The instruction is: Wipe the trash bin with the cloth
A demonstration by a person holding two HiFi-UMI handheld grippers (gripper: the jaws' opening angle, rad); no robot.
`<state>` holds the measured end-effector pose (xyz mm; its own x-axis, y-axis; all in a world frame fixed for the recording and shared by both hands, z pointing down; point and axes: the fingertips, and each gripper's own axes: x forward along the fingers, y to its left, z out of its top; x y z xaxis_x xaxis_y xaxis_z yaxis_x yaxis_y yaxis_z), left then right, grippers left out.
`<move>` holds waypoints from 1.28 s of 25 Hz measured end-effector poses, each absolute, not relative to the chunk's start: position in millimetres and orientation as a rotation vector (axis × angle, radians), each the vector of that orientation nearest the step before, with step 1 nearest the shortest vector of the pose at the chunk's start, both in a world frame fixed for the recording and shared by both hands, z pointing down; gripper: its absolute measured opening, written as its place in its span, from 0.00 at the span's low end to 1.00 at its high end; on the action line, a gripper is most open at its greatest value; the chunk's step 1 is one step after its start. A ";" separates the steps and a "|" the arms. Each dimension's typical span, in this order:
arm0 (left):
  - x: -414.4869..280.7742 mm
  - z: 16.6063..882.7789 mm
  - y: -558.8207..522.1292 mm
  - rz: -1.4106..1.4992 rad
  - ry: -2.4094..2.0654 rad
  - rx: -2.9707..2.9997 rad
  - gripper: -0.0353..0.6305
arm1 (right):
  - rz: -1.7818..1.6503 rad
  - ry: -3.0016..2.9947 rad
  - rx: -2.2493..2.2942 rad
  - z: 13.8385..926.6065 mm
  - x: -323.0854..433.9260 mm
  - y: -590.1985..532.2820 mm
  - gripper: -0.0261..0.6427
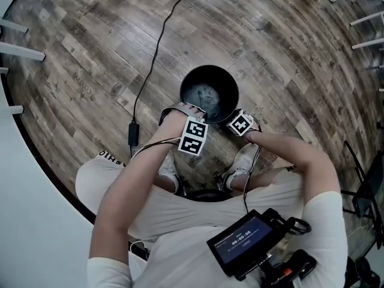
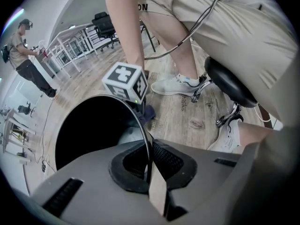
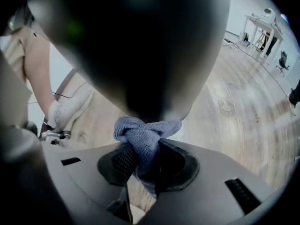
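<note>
A round black trash bin stands on the wood floor in front of the person's feet. My left gripper is at its near left edge. In the left gripper view this gripper is shut on the bin's thin rim, which runs between the pads. My right gripper is at the bin's near right side. It is shut on a bunched blue cloth, which presses against the bin's dark outer wall. The cloth also shows under the right gripper's marker cube.
A black cable with a small adapter lies on the floor left of the bin. The person's shoes and a black stool are close behind it. White furniture legs stand far left. Another person stands far off.
</note>
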<state>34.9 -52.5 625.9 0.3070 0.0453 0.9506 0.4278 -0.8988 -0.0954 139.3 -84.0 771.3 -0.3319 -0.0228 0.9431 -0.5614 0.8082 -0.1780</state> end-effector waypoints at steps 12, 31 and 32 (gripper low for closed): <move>46.4 626.1 -58.1 -1.611 -0.310 -2.299 0.10 | 0.340 -2.015 0.166 594.1 134.3 -74.1 0.20; 55.8 626.0 -65.1 -1.605 -0.220 -2.287 0.11 | 0.301 -2.168 0.409 589.5 137.2 -98.2 0.20; 56.7 626.7 -64.0 -1.593 -0.211 -2.285 0.11 | 0.340 -2.181 0.459 594.3 140.3 -99.6 0.20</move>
<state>56.7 -64.0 626.7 0.3578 -0.0744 0.9308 0.3144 -0.9290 -0.1951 140.3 -99.6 594.3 -0.5640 -0.2041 0.8002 -0.4382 0.8953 -0.0805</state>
